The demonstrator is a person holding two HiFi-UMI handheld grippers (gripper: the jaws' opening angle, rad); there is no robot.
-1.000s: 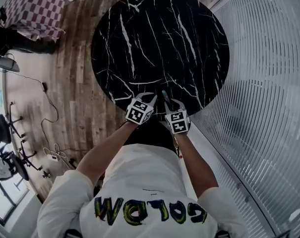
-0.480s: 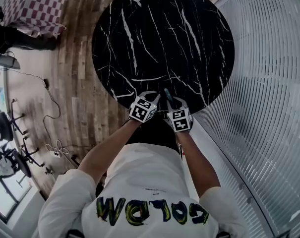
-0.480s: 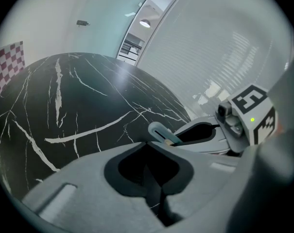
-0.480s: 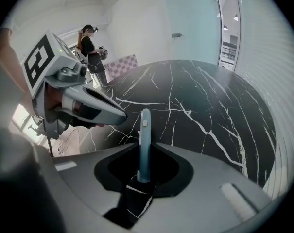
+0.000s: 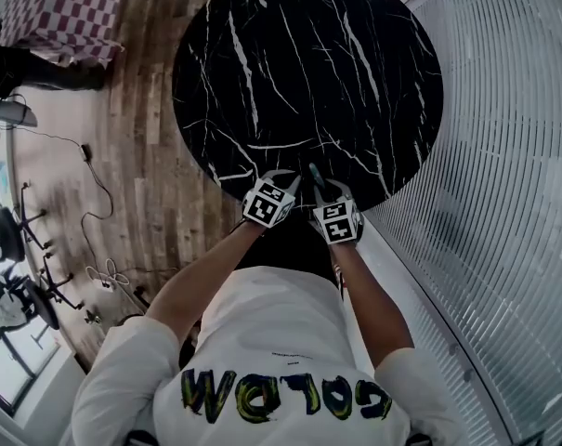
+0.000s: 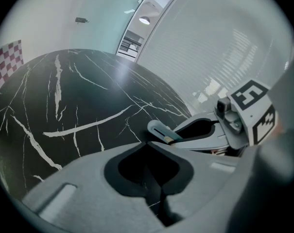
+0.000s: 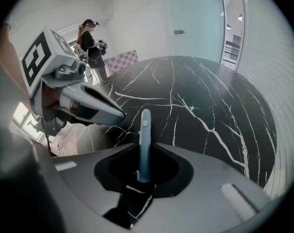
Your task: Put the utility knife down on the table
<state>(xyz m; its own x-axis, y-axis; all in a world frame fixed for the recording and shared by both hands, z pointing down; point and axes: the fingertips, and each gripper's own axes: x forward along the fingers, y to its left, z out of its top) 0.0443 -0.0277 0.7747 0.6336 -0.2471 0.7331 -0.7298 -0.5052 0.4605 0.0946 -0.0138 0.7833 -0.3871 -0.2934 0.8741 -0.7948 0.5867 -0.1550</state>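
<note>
Black marble veined in white makes up the round table [image 5: 299, 63]. Over its near rim the right gripper [image 5: 327, 191] is clamped on a slim blue-grey utility knife [image 7: 145, 135], with the jaws pressed to its lower end. The knife's long axis runs in line with the gripper. Its free tip points away from the person toward the middle of the tabletop, angled above the stone. It appears to hang clear of the surface, though no view settles that. Just to its left, the left gripper [image 5: 279, 180] has its jaws closed together with nothing between them. Its tips are aimed at the same stretch of rim, near the knife but apart from it. Ahead of both tools the dark stone stretches unbroken to the far edge, giving wide room in front. A ribbed white wall [image 5: 503, 156] curves close along the table's right side and hems in that flank. Wood plank floor [image 5: 141, 156] spreads out to the left. Well beyond the table are a checkered panel [image 5: 58, 12] and, near it, a person [image 7: 91, 40] standing.
</note>
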